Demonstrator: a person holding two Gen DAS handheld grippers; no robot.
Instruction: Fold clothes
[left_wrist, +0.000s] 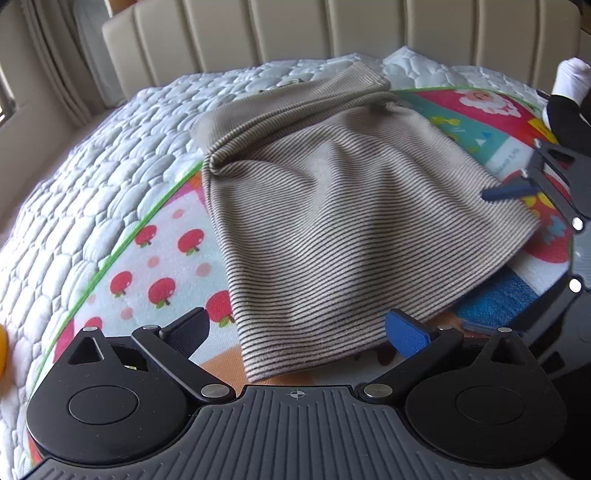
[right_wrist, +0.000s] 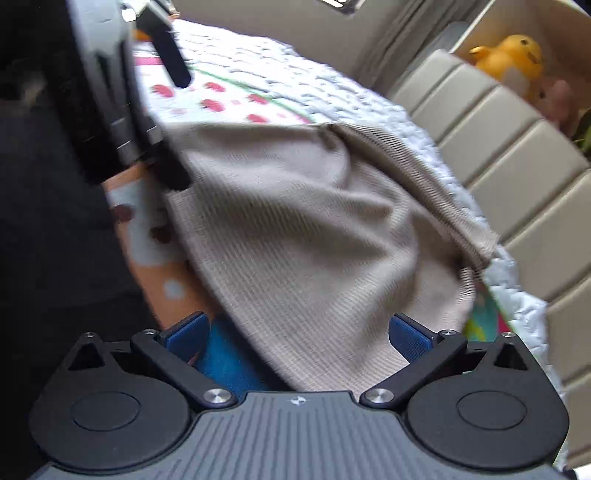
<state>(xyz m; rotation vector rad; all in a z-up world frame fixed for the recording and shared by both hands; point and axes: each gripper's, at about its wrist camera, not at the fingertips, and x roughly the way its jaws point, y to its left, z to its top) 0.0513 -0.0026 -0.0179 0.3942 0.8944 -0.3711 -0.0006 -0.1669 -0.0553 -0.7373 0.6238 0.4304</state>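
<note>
Left wrist view first: your left gripper (left_wrist: 297, 330) sits nearest, its two fingers spread wide apart with nothing between them, one black pad on the left and one blue pad on the right. Just past the fingertips lies the near hem of the striped garment (left_wrist: 332, 221), a beige piece with thin dark stripes, spread in loose folds on the colourful play mat (left_wrist: 162, 258). The mat shows red apples on its left part and a Santa figure further right. At the right edge you can see your right gripper (left_wrist: 511, 192) reaching in, one blue finger resting at the garment's right edge. Further off, the garment's plainer ribbed part is turned over on top, reaching onto the white quilted mattress (left_wrist: 92, 155). Beyond that stands the padded beige headboard (left_wrist: 295, 33).

Right wrist view, which is blurred: your right gripper (right_wrist: 299, 334) also has its blue fingers well apart, with the garment's cloth (right_wrist: 295, 229) lying under and just beyond them, unclamped. Your left gripper (right_wrist: 170, 122) shows at the far left beside the cloth. Far right, a yellow plush toy (right_wrist: 513, 55) sits in a box behind the headboard (right_wrist: 498, 166).
</note>
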